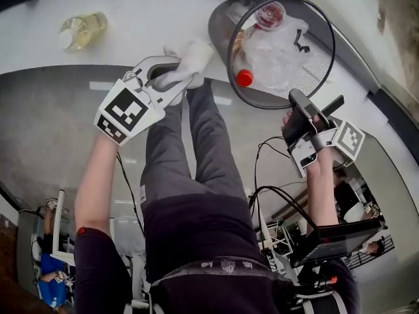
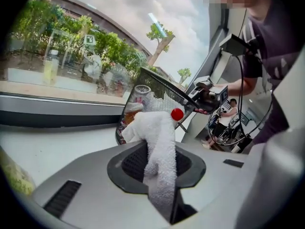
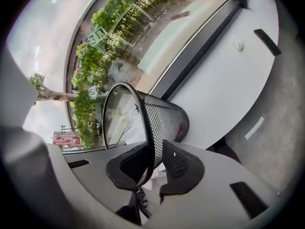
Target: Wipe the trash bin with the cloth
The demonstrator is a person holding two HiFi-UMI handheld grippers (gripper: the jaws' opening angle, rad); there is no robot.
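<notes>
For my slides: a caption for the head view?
Left gripper holds the cloth beside the tilted bin; right gripper clamps its rim.

- My left gripper has the white cloth bunched between its jaws, the loose end reaching to just beside the trash bin.
- The black mesh bin is tipped on the white table, its mouth facing up at me.
- My right gripper meets the bin's near rim.
- Inside I see a red-capped bottle and crumpled clear plastic.
- A bottle of yellowish liquid lies well apart, far left.
</notes>
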